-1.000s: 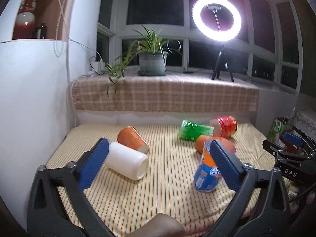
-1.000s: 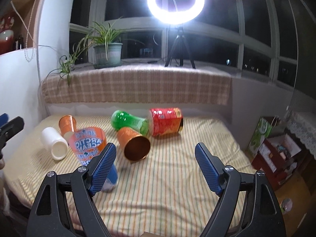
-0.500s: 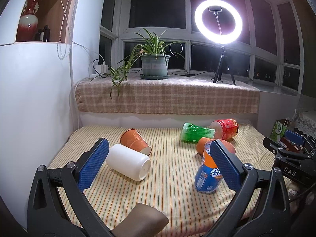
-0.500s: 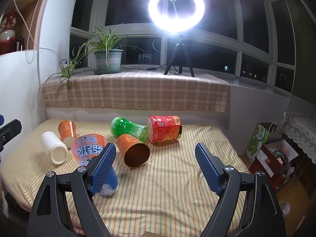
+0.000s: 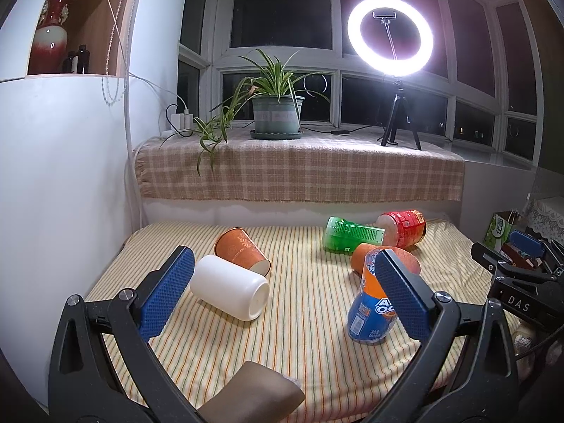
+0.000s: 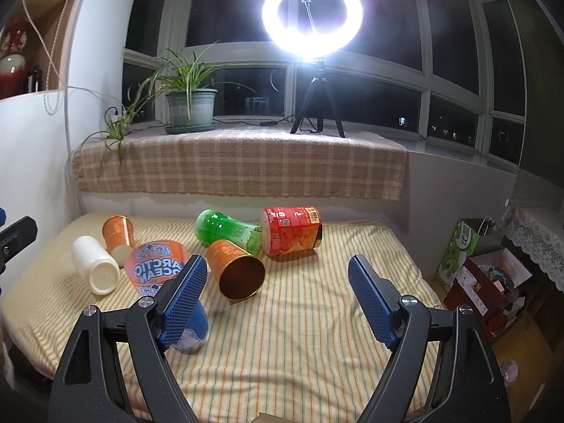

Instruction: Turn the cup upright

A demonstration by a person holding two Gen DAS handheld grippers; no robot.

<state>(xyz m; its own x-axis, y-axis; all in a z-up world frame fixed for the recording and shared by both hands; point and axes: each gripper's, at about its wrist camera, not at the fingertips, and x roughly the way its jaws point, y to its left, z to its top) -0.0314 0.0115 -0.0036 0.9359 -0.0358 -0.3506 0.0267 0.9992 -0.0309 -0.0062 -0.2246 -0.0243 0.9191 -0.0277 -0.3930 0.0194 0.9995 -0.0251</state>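
Note:
Several cups lie on a striped cloth (image 5: 299,317). A white cup (image 5: 229,290) lies on its side, also in the right wrist view (image 6: 95,269). An orange paper cup (image 5: 241,252) lies behind it. A second orange cup (image 6: 234,268) lies on its side, mouth toward me. A blue-and-orange Arctic Ocean cup (image 5: 370,312) stands mouth down, tilted (image 6: 155,268). My left gripper (image 5: 282,296) is open and empty above the cloth. My right gripper (image 6: 276,299) is open and empty, its left finger (image 6: 183,296) in front of the Arctic Ocean cup.
A green cup (image 6: 225,229) and a red cup (image 6: 292,229) lie on their sides at the back. A checked ledge (image 6: 239,165) holds a potted plant (image 6: 190,105) and a ring light (image 6: 312,17). A white wall (image 5: 53,176) stands left. Boxes (image 6: 486,268) sit right of the table.
Both views have tilted up and pulled back slightly, so the table sits lower in frame. The cups have not moved. Both grippers stay open.

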